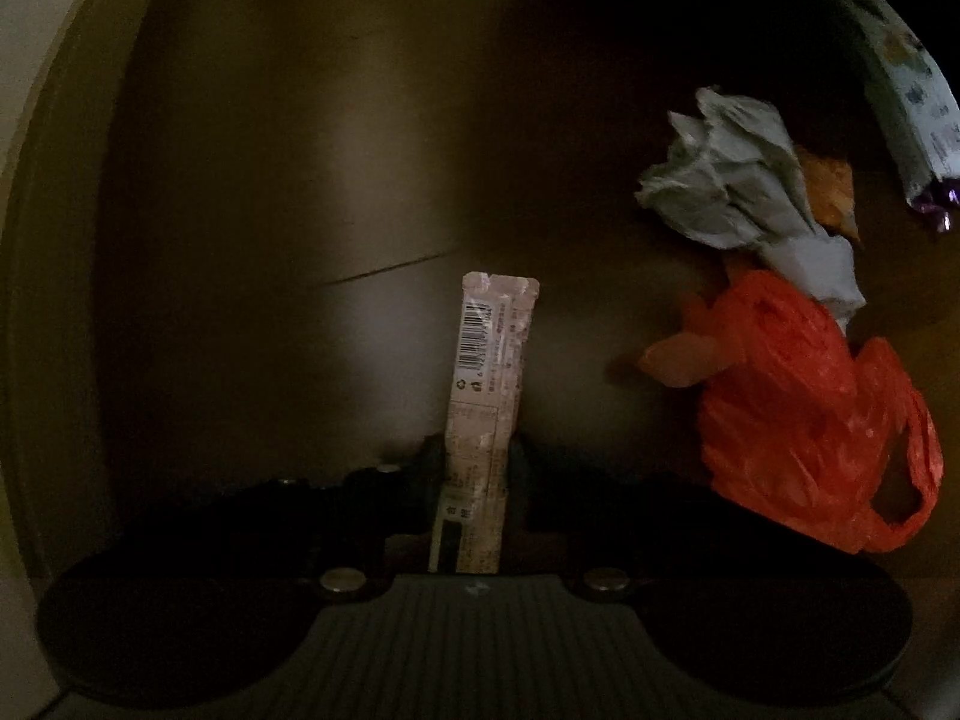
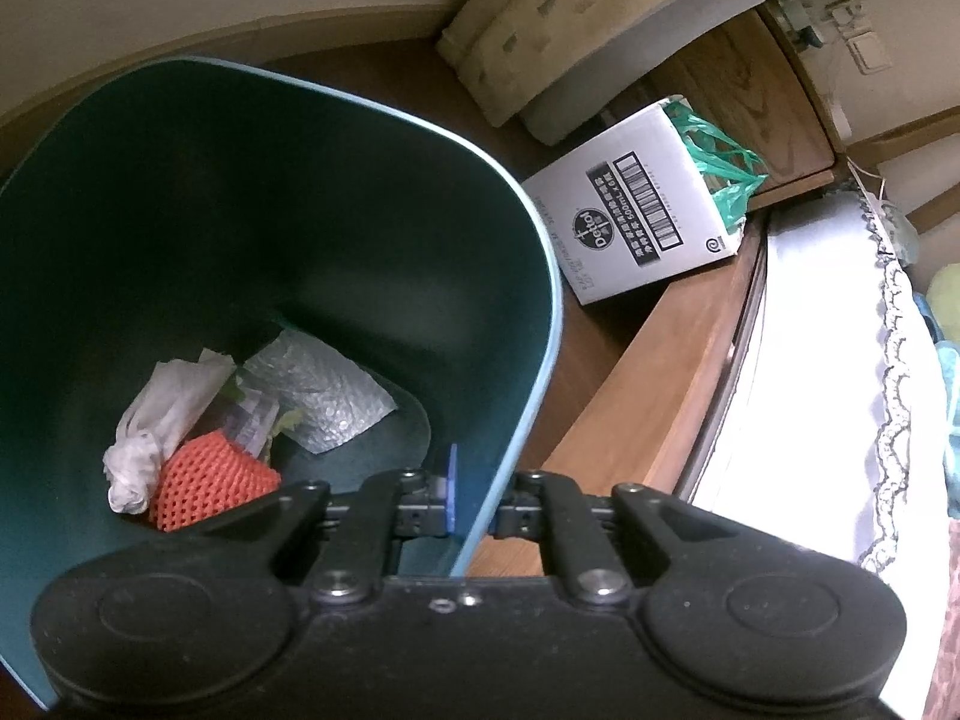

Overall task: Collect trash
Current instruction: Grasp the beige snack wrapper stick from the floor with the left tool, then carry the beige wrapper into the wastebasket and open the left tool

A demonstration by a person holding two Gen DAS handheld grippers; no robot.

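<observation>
"Where is the wrapper [image 1: 489, 384]?"

"It sticks up between the two fingers of the left claw [image 1: 477, 468]. A plastic bag [image 1: 804, 414] lies to its right on the floor [image 1: 300, 180], with crumpled paper [image 1: 732, 192] just behind the bag."

"And the bin [image 2: 336, 192]?"

"Its wall sits between the fingers of the right claw [image 2: 474, 504]. A tissue [image 2: 156, 420], a foam net [image 2: 210, 480] and bubble wrap [image 2: 324, 396] lie inside. A box [image 2: 630, 216] stands behind it, to the right."

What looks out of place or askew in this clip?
Trash lies loose on the dark floor: an orange plastic bag, crumpled paper and a printed wrapper. The bin is tipped, its wall clamped in the right tongs.
</observation>
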